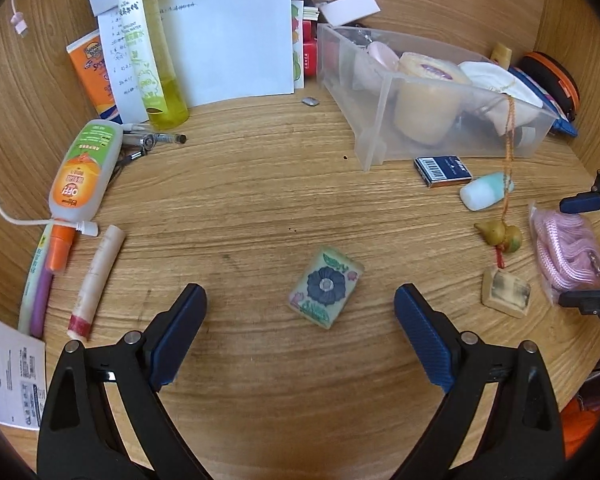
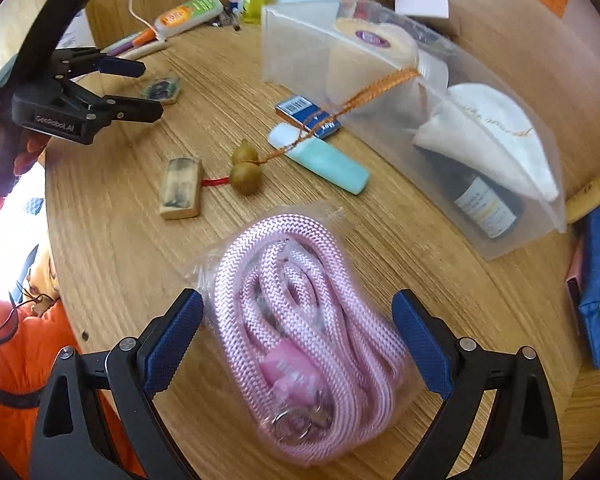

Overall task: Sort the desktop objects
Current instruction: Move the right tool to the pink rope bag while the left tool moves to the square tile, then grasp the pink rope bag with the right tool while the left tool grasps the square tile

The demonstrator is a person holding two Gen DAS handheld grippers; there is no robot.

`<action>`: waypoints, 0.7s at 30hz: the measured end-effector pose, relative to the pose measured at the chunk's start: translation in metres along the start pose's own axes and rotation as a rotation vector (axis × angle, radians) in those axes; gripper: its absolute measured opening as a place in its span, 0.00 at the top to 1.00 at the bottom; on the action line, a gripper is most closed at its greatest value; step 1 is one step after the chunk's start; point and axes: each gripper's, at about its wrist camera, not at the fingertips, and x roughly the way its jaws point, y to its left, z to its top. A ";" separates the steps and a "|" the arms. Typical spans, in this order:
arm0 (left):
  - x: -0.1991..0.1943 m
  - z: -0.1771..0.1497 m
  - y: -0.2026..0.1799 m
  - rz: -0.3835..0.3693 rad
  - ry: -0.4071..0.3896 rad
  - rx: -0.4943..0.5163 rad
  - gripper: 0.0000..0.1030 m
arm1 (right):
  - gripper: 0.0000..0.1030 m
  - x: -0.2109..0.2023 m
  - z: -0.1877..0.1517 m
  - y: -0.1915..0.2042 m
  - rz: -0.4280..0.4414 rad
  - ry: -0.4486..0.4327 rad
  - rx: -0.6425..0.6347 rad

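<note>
Grippers both spread wide: left gripper [image 1: 300,312] over floral tile [image 1: 326,286] mid-table [image 1: 240,200]; right gripper [image 2: 298,320] straddling bagged pink rope [image 2: 300,320] near table edge, nothing grasped.

Left gripper [image 1: 300,304] and right gripper [image 2: 298,308] both have jaws spread wide.

Tile: small rectangular tile with a dark blue flower print [image 1: 326,286] lies flat on my table [image 1: 240,208], tilted.
Rope: coiled pink braided rope in a clear plastic bag [image 2: 300,332] lies flat.
Box: translucent plastic box [image 1: 374,128], open-topped, holding assorted items.
</note>
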 end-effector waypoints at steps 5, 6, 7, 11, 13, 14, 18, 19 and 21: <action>0.000 0.001 0.001 0.005 -0.025 -0.009 0.23 | 0.30 0.001 0.002 -0.011 0.043 -0.025 0.038; 0.000 0.001 0.001 0.006 -0.031 -0.009 0.23 | 0.33 0.000 0.003 -0.012 0.034 -0.033 0.041; 0.000 0.001 0.002 0.006 -0.033 -0.012 0.24 | 0.34 -0.001 0.003 -0.013 0.020 -0.039 0.048; 0.002 0.001 0.003 0.005 -0.030 -0.026 0.40 | 0.35 -0.004 0.001 -0.017 0.011 -0.067 0.073; 0.002 0.002 0.003 0.001 -0.031 -0.031 0.44 | 0.36 -0.008 0.001 -0.020 0.011 -0.081 0.091; 0.002 0.002 0.002 -0.003 -0.034 -0.031 0.47 | 0.36 -0.010 0.001 -0.021 0.014 -0.087 0.098; 0.001 0.002 -0.002 0.003 -0.044 -0.025 0.60 | 0.37 -0.022 -0.001 -0.029 0.001 -0.130 0.138; 0.000 0.001 -0.003 -0.004 -0.041 -0.021 0.66 | 0.37 -0.025 -0.001 -0.032 0.002 -0.138 0.148; -0.002 0.000 -0.005 -0.006 -0.047 -0.006 0.71 | 0.37 -0.031 0.001 -0.035 0.002 -0.157 0.171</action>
